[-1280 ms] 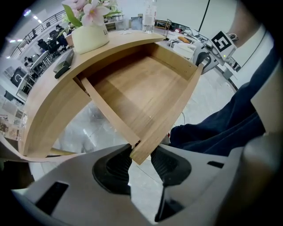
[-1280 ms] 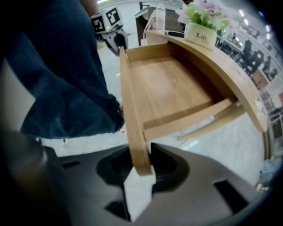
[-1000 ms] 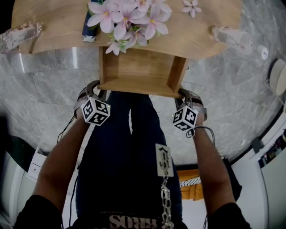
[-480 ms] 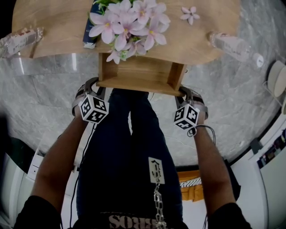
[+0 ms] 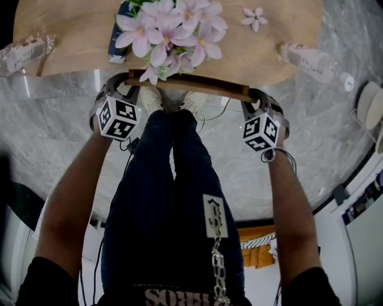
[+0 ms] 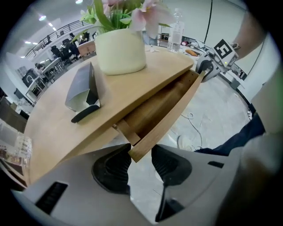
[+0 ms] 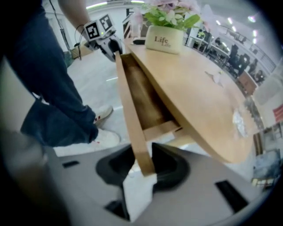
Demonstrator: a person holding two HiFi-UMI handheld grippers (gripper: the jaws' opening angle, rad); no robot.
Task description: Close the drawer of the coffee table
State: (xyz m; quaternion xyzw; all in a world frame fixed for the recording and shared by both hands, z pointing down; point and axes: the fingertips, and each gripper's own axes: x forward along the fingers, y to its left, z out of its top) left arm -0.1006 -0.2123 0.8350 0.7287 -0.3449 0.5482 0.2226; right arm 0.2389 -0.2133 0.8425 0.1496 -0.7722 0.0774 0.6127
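While the drawer (image 5: 197, 84) sat almost shut under the coffee table (image 5: 263, 54) (only a sliver out), the left gripper (image 6: 141, 155) and right gripper (image 7: 143, 160) pinched its front's ends, jaws having just eased wider; a flower pot (image 6: 120, 50) stood above.

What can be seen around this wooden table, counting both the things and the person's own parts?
coffee table: one, light wood, top of head view
drawer: one, same wood, under the tabletop, almost shut
flower pot: one, cream, on the table, holding pink flowers
loose flower: one, pink, on the table
box: one, dark blue, beside the pot
bottles: two, clear plastic, one lying at each table end
floor: grey marble
shoes: two, white, by the drawer
trousers: dark blue
left hand-held gripper, right hand-held gripper: grey, drawer's ends between jaws that have just been opening
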